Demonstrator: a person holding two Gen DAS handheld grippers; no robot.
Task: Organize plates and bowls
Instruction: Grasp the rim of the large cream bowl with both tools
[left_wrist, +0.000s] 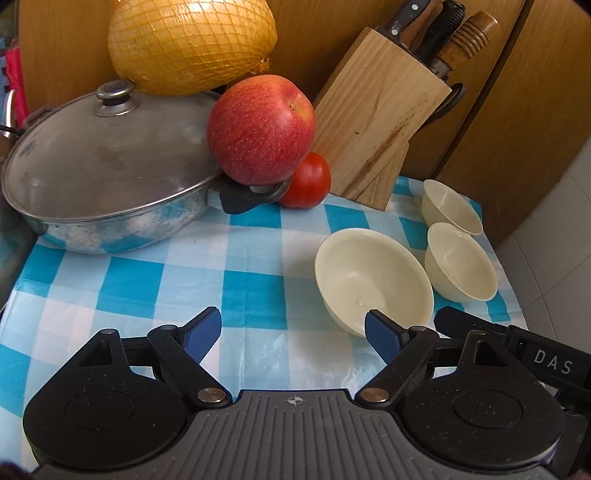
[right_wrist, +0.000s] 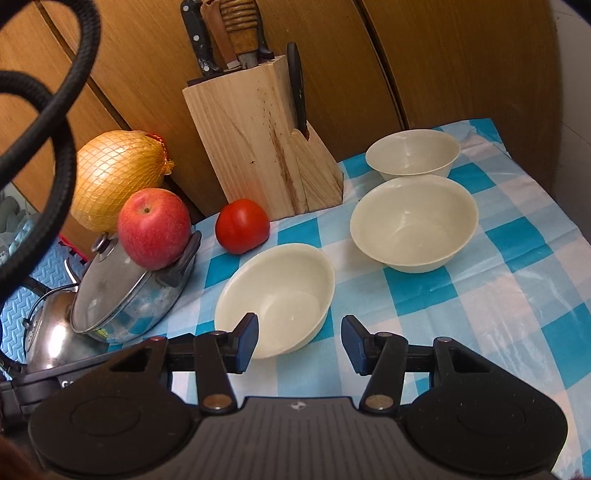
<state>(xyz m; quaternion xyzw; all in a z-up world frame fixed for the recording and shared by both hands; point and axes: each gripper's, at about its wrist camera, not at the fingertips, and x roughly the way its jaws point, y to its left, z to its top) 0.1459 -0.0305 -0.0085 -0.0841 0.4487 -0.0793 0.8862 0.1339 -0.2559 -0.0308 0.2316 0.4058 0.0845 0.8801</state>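
Observation:
Three cream bowls stand upright and apart on the blue-and-white checked cloth. The near bowl (left_wrist: 373, 277) (right_wrist: 275, 282), the middle bowl (left_wrist: 460, 260) (right_wrist: 413, 221) and the far bowl (left_wrist: 450, 206) (right_wrist: 412, 153) show in both views. My left gripper (left_wrist: 293, 332) is open and empty, its right fingertip just in front of the near bowl's rim. My right gripper (right_wrist: 299, 343) is open and empty, just short of the near bowl's front rim. No plates are in view.
A lidded metal pan (left_wrist: 107, 173) (right_wrist: 129, 295) stands at the left with a red apple (left_wrist: 260, 129) (right_wrist: 153, 227) resting on its handle. A tomato (left_wrist: 308, 181) (right_wrist: 242, 225), a wooden knife block (left_wrist: 380, 114) (right_wrist: 262, 147) and a netted pomelo (left_wrist: 192, 44) (right_wrist: 118, 177) line the wooden wall. The table edge runs along the right.

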